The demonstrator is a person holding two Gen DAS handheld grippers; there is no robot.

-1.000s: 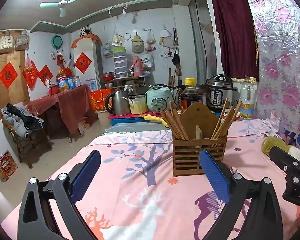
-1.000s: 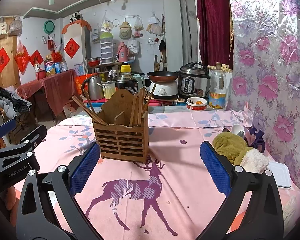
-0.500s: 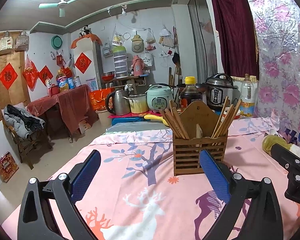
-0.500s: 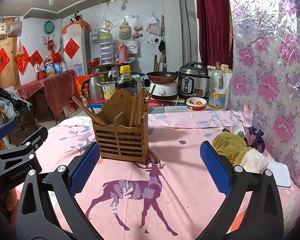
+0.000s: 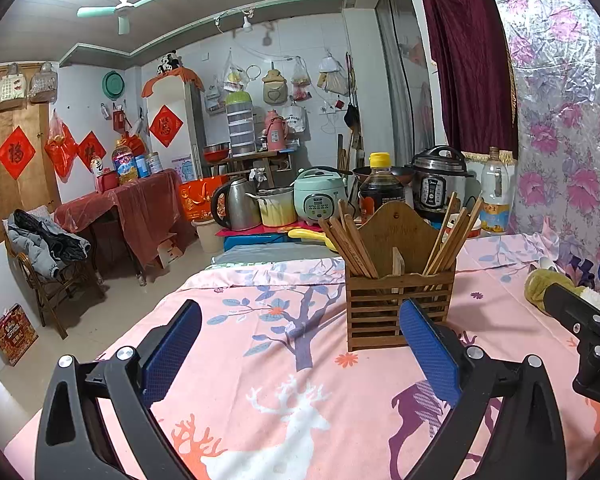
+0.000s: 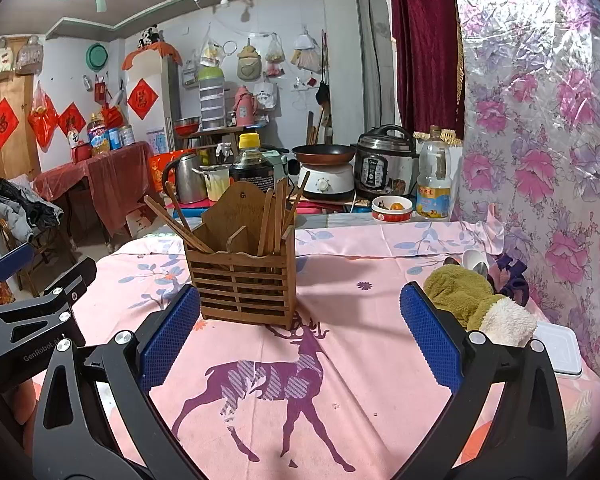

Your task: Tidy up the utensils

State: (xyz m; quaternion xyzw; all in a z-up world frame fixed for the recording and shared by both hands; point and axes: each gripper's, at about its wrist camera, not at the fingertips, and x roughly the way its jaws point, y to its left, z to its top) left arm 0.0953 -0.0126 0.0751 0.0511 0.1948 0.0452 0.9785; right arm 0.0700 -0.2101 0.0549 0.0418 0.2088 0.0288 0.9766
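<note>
Almost nothing has shifted since the earlier frames: the left gripper (image 5: 300,354) and right gripper (image 6: 300,336) hover as before, fingers spread wide and empty. Between and ahead of them the wooden utensil holder (image 6: 242,280) stands upright on the desk (image 6: 340,360), chopsticks (image 5: 350,242) leaning in its compartments. No utensil is grasped, so sorting seems either finished or not begun.

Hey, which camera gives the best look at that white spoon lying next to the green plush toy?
The right wrist view. There the white spoon shows its bowl just behind the green plush toy. In the left wrist view only a sliver of the spoon peeks over the toy, near the picture's right edge.
</note>
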